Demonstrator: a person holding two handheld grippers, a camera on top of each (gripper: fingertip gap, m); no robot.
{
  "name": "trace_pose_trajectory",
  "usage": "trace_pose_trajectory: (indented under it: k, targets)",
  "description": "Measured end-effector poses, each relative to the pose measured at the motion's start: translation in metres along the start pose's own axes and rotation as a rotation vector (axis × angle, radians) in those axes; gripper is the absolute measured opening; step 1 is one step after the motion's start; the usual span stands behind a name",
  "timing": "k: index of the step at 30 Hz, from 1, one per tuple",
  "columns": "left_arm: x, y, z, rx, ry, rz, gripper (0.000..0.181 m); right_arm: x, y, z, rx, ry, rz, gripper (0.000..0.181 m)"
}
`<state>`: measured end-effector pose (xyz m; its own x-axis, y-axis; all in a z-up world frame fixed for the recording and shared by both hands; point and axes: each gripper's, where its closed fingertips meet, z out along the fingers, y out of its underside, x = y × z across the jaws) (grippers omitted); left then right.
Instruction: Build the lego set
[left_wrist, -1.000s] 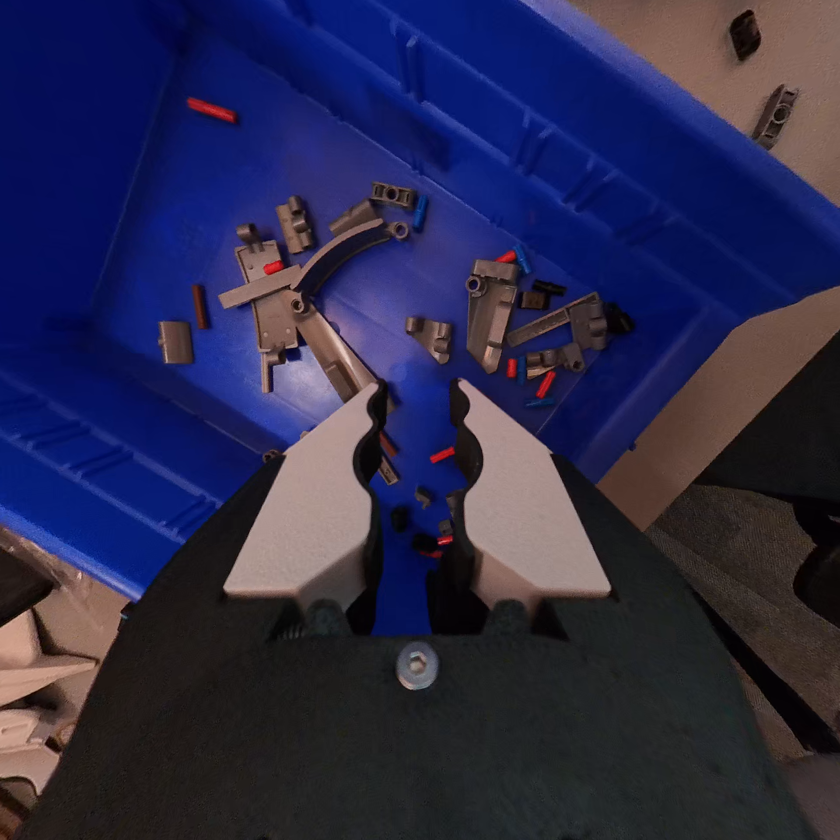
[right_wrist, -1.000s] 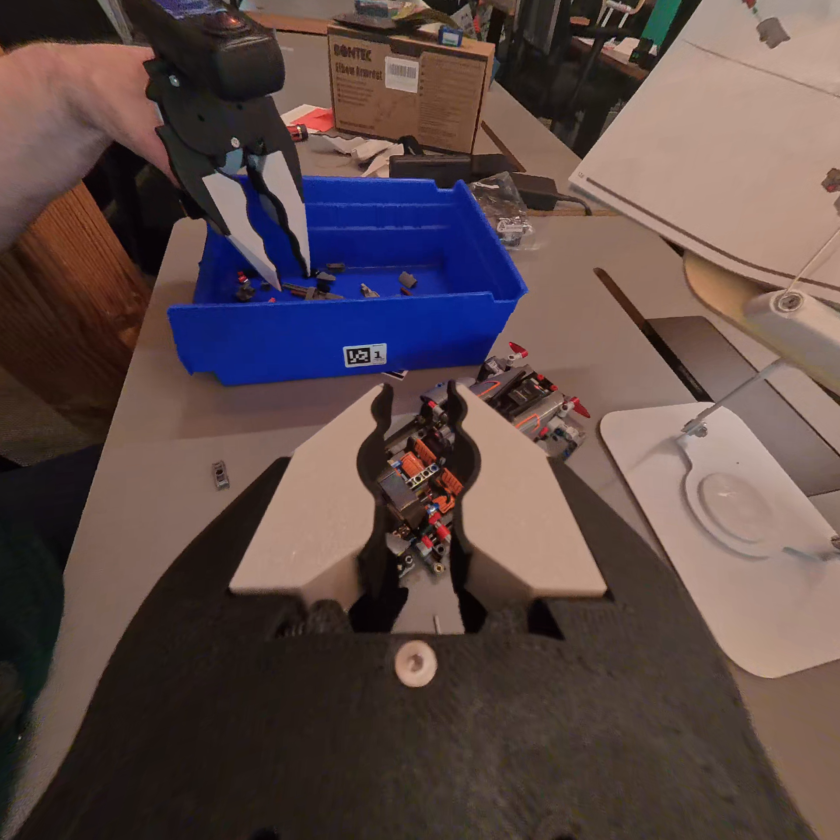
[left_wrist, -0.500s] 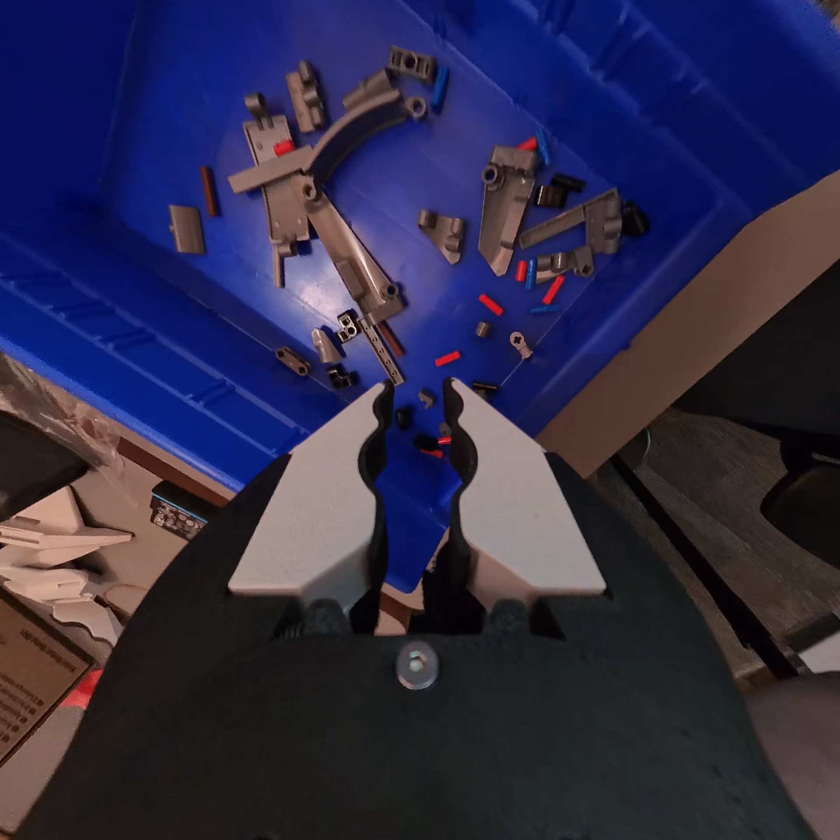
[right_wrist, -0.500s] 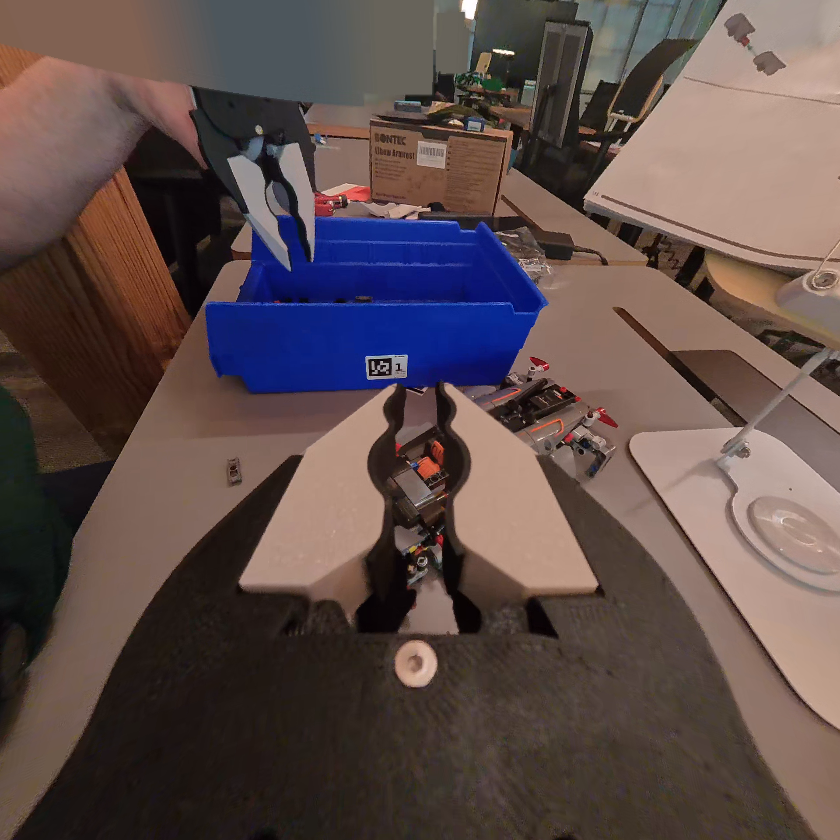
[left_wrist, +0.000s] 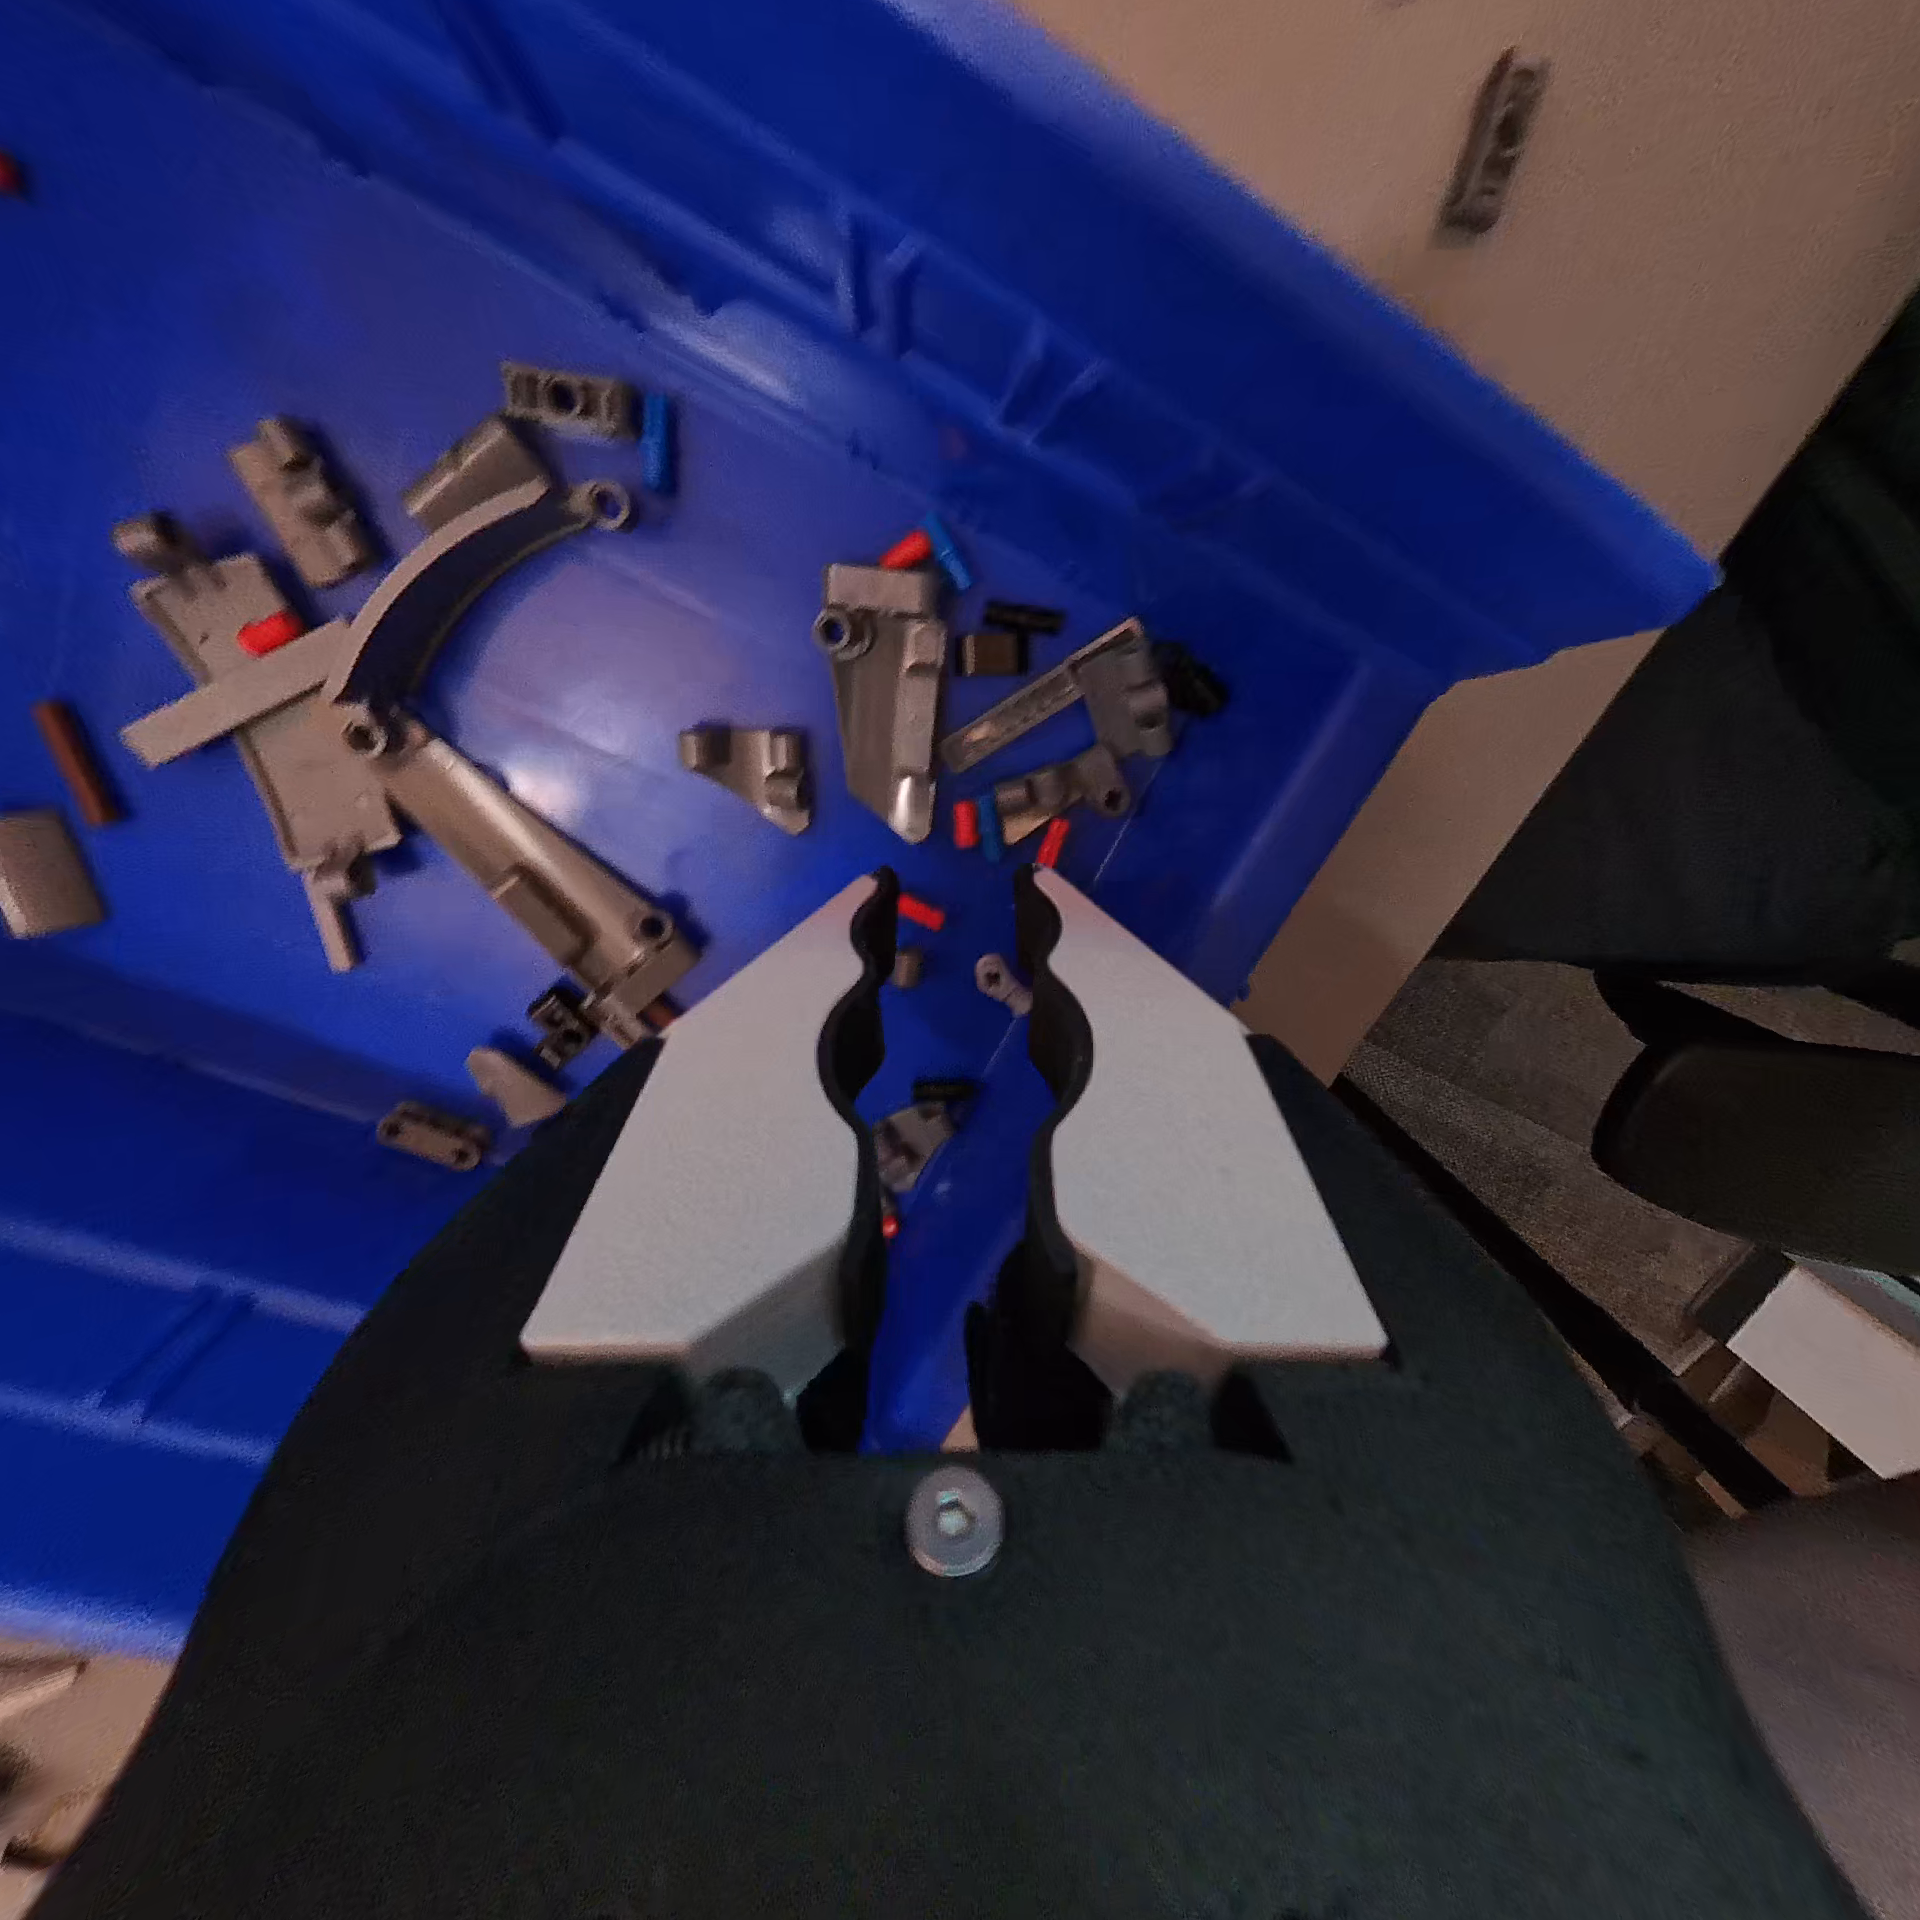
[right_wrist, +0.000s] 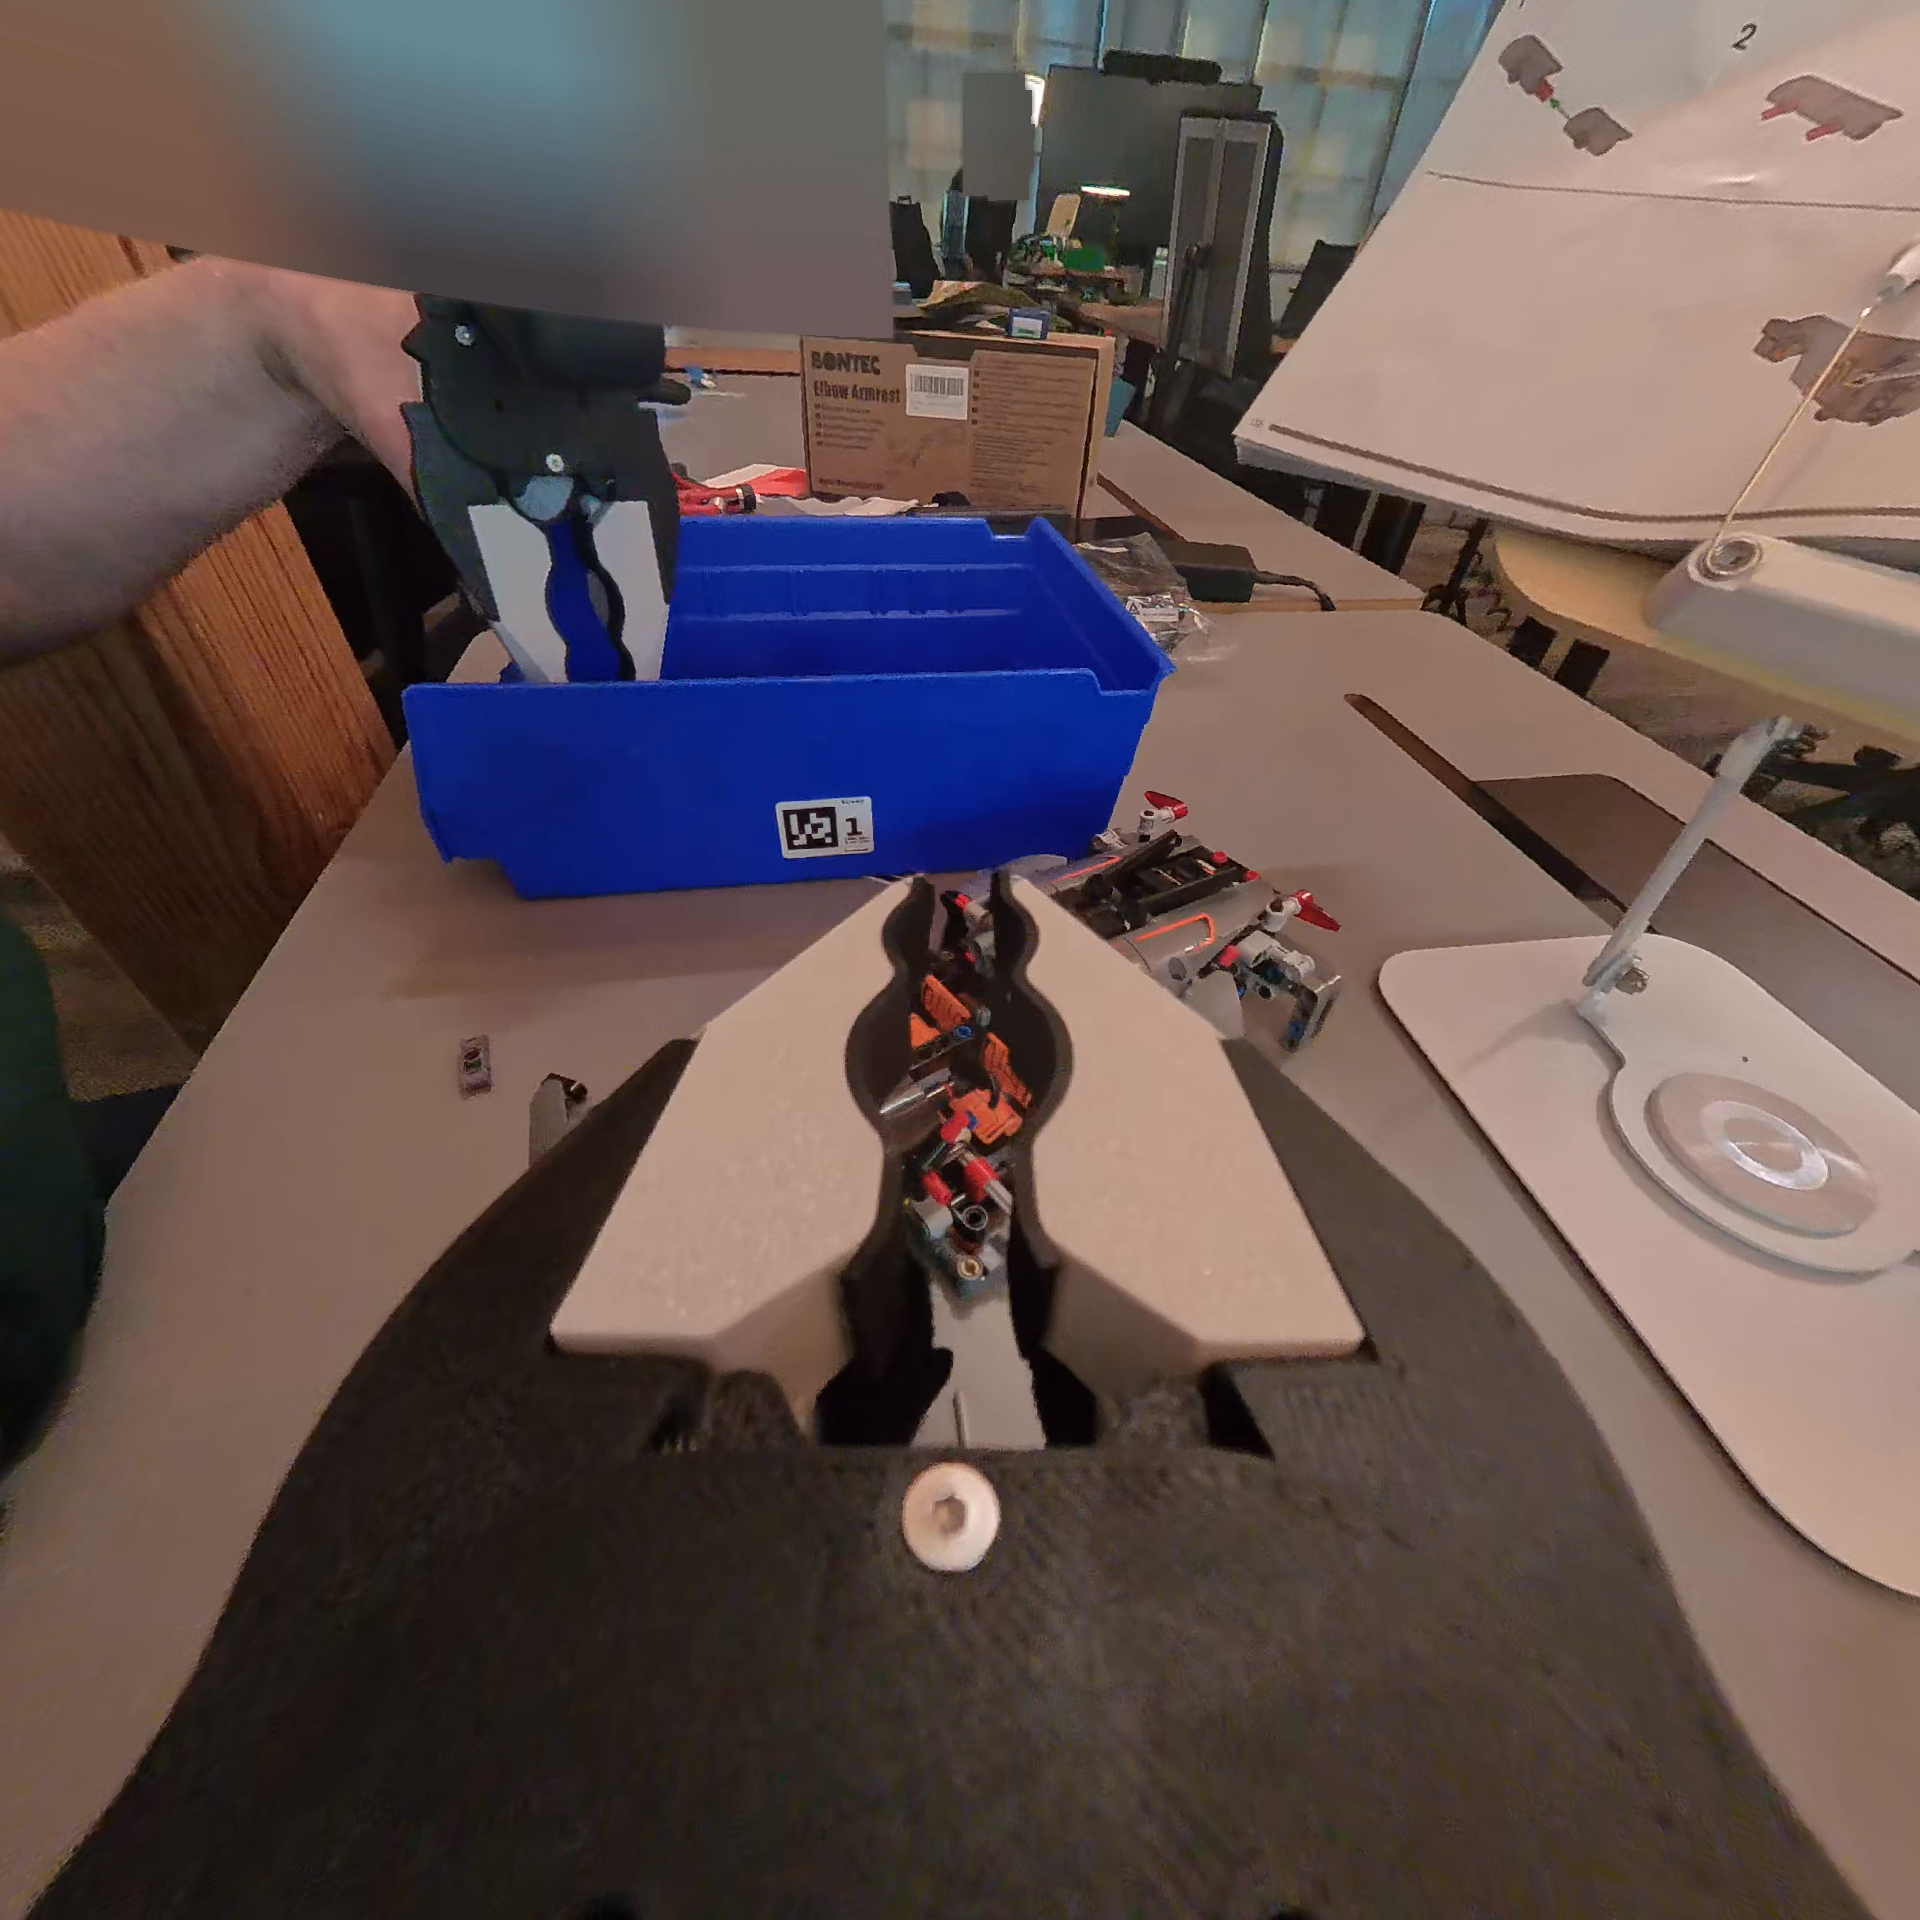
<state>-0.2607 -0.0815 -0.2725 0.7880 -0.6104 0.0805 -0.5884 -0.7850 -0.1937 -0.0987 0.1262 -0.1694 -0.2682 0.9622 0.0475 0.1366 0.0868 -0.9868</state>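
Note:
The blue bin (left_wrist: 935, 260) holds several loose grey, red, blue and black lego pieces. My left gripper (left_wrist: 956, 894) is open and empty, low over the bin's corner. A red pin (left_wrist: 920, 912) and a small grey connector (left_wrist: 1003, 982) lie between its fingers. In the right wrist view the left gripper (right_wrist: 582, 644) dips into the left end of the bin (right_wrist: 727, 769). My right gripper (right_wrist: 956, 894) is closed narrowly on the near end of the grey, orange and black lego model (right_wrist: 1195, 935), which lies on the table in front of the bin.
A person's forearm (right_wrist: 156, 436) holds the left gripper. A cardboard box (right_wrist: 956, 416) stands behind the bin. An open instruction booklet (right_wrist: 1610, 312) rests on a stand with a white base (right_wrist: 1662, 1195) at right. Small loose pieces (right_wrist: 475, 1065) lie on the table at left.
The left gripper rose above the bin, then came back down into its left end near the corner. The right gripper's jaws narrowed around the model and its view dropped lower.

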Motion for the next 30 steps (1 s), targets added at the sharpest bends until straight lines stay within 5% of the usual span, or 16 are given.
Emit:
trace_pose_trajectory:
  k: [13, 21, 26, 30]
  targets:
    - [0.017, -0.014, 0.029, 0.031, 0.073, 0.078, 0.033, 0.012, 0.022, 0.000, -0.047, 0.028, 0.006, 0.009]
    - [-0.039, -0.002, 0.014, 0.020, -0.180, -0.038, 0.022, 0.020, 0.028, -0.001, -0.057, 0.050, 0.013, 0.009]
    - [-0.025, -0.007, -0.006, 0.109, -0.091, -0.053, 0.021, 0.023, 0.028, -0.003, -0.052, 0.055, 0.023, 0.009]
    - [0.000, 0.000, 0.005, 0.026, 0.012, 0.000, 0.024, 0.023, 0.031, -0.003, -0.060, 0.054, 0.027, 0.009]
